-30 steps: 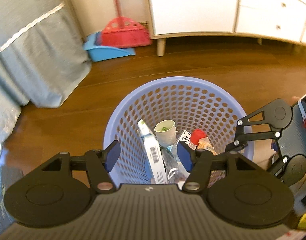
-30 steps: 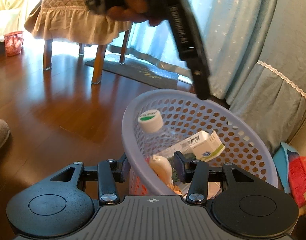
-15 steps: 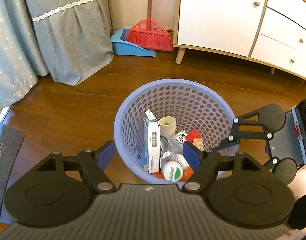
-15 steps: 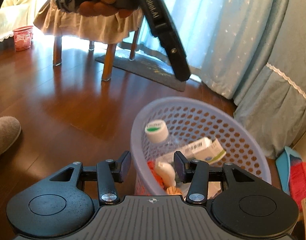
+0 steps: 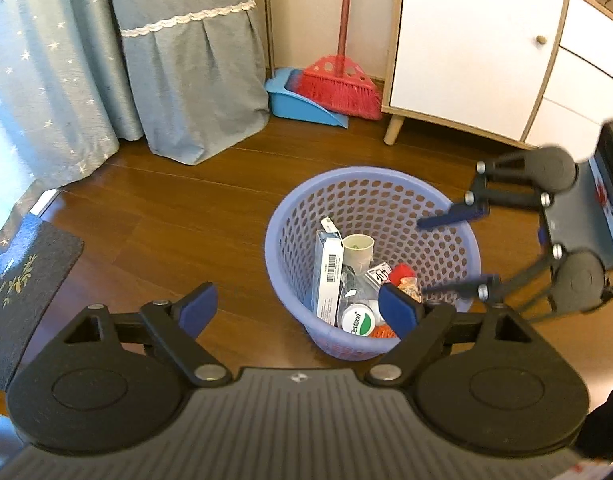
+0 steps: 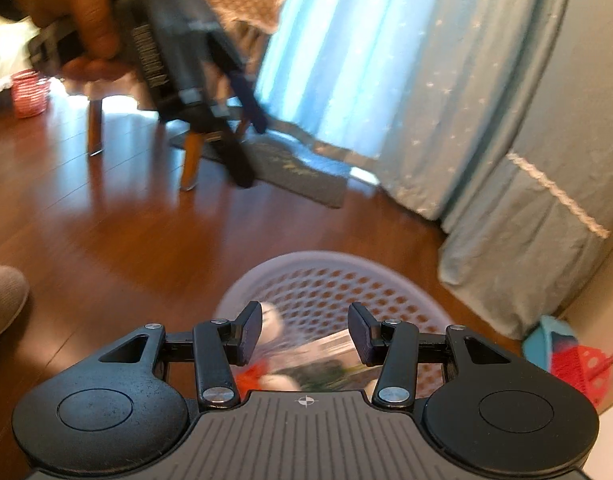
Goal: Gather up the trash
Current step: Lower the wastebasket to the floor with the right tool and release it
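The purple basket stood on the wooden floor, and the trash was already inside it: a long white box standing on end against the wall, a paper cup beside it, a clear bottle with a white and green cap lying across the bottom, and something red and orange tucked near the right side.

The left gripper hung above the near rim, tilted down toward the floor. Its jaws had just been opening and stood wide apart, blue pads clear of everything, nothing between them.

The right gripper showed at the right of the left wrist view, over the far side of the basket, blurred. In its own view the right gripper had its jaws parted about halfway, with only the blurred basket and its contents seen through the gap; the pads pressed on nothing.

A hand gripped the left tool at the top left of that view. Behind the basket a red broom leaned in a blue dustpan next to a white cabinet, with pale blue curtains to the left and a dark mat at the edge.
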`<action>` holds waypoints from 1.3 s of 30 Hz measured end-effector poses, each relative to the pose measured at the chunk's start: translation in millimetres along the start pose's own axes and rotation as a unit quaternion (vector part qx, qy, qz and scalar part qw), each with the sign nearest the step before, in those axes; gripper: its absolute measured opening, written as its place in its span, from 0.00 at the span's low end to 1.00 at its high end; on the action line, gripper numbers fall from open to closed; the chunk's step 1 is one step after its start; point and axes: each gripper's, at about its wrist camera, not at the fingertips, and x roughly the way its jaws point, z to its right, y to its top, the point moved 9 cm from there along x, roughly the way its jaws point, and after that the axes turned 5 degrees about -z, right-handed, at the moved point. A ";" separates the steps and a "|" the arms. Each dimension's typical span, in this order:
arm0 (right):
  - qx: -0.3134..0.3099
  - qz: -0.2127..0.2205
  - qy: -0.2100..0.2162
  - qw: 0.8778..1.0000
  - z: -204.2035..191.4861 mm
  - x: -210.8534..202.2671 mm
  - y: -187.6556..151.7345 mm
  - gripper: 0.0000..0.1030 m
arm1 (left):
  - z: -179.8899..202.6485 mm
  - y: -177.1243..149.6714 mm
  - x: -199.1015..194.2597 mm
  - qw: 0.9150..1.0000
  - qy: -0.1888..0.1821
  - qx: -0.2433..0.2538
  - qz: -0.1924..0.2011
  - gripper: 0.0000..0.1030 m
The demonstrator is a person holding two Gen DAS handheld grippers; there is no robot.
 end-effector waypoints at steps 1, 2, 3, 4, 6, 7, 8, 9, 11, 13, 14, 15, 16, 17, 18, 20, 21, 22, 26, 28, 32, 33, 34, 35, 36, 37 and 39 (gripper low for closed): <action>-0.003 0.001 -0.007 1.000 6.1 -2.6 4.7 0.43 | 0.2 0.5 -3.0 1.000 0.000 -0.001 0.003 0.84; -0.006 0.001 -0.011 1.000 11.6 -4.5 8.3 0.43 | 0.5 0.8 -6.4 1.000 0.001 -0.001 0.007 0.85; -0.009 0.001 -0.012 1.000 16.9 -7.3 12.2 0.43 | 0.7 0.4 -9.8 1.000 0.000 -0.002 0.010 0.86; -0.012 -0.001 -0.011 1.000 21.2 -10.1 15.9 0.43 | 0.7 0.3 -12.1 1.000 0.000 -0.002 0.013 0.87; -0.024 -0.005 -0.014 1.000 27.9 -17.3 22.4 0.43 | 1.0 -0.3 -14.3 1.000 0.000 -0.004 0.016 0.87; -0.027 -0.008 -0.013 1.000 31.1 -20.0 24.9 0.43 | 0.8 -0.7 -15.2 1.000 -0.001 -0.006 0.017 0.88; -0.031 -0.013 -0.012 0.999 33.8 -22.7 27.4 0.43 | 0.4 -1.3 -15.8 1.000 -0.002 -0.007 0.018 0.88; -0.039 -0.016 -0.012 0.999 35.5 -25.8 29.7 0.43 | 0.5 -1.7 -16.6 1.000 -0.002 -0.008 0.020 0.89; -0.060 -0.024 -0.015 0.998 36.6 -30.1 31.5 0.43 | 1.2 -0.9 -16.7 1.000 0.001 -0.004 0.025 0.90; -0.070 -0.032 -0.016 0.997 37.5 -34.3 30.9 0.43 | 2.2 0.5 -16.8 1.000 0.002 -0.007 0.029 0.91; -0.073 -0.035 -0.017 0.997 38.2 -36.2 30.6 0.43 | 3.0 1.3 -16.6 1.000 0.000 -0.009 0.030 0.92; -0.075 -0.038 -0.020 0.996 38.1 -38.5 29.4 0.43 | 3.8 1.9 -16.6 0.999 -0.001 -0.011 0.032 0.92; -0.074 -0.043 -0.023 0.996 38.5 -40.5 28.1 0.43 | 4.5 1.8 -16.6 0.999 -0.001 -0.015 0.034 0.94; -0.070 -0.048 -0.024 0.996 39.4 -41.3 26.1 0.43 | 5.0 1.6 -16.8 0.999 -0.001 -0.017 0.035 0.94; -0.063 -0.052 -0.025 0.996 39.1 -42.6 24.5 0.43 | 6.0 0.6 -16.0 0.999 -0.002 -0.020 0.035 0.95; -0.048 -0.063 -0.027 0.997 37.3 -45.6 19.7 0.43 | 7.9 -2.8 -14.4 0.999 -0.005 -0.024 0.033 0.96; -0.037 -0.067 -0.028 0.997 35.4 -48.5 17.3 0.43 | 8.5 -5.4 -13.2 0.999 -0.006 -0.027 0.030 0.96; -0.021 -0.073 -0.030 0.997 34.0 -50.1 14.0 0.43 | 9.1 -8.1 -11.5 0.999 -0.008 -0.031 0.027 0.96; 0.057 -0.096 -0.041 0.993 32.6 -57.5 5.1 0.43 | 12.1 -21.7 -3.6 0.998 -0.017 -0.057 0.003 0.97; 0.104 -0.103 -0.041 0.988 33.0 -62.6 1.0 0.43 | 12.0 -26.0 -3.3 0.997 -0.016 -0.069 -0.004 0.98; 0.183 -0.117 -0.041 0.975 33.3 -73.2 -5.0 0.43 | 12.7 -29.3 -12.1 0.996 -0.007 -0.088 -0.005 0.98; 0.198 -0.123 -0.042 0.972 32.3 -76.2 -5.8 0.43 | 13.5 -29.6 -14.9 0.996 -0.004 -0.093 -0.005 0.98; 0.212 -0.129 -0.042 0.968 33.1 -79.3 -6.5 0.43 | 14.5 -30.5 -18.7 0.995 -0.001 -0.096 -0.005 0.98; 0.227 -0.134 -0.045 0.964 33.9 -82.4 -6.9 0.43 | 15.2 -31.5 -22.1 0.995 0.003 -0.100 -0.006 0.98; 0.240 -0.138 -0.050 0.960 34.4 -85.8 -7.0 0.43 | 16.1 -33.4 -26.0 0.994 0.007 -0.105 -0.007 0.99; 0.256 -0.142 -0.052 0.955 34.7 -88.8 -6.7 0.43 | 17.1 -33.8 -29.3 0.994 0.009 -0.111 -0.007 0.99; 0.291 -0.145 -0.047 0.944 33.3 -95.4 -8.0 0.43 | 17.9 -36.8 -37.0 0.992 0.020 -0.125 -0.005 0.99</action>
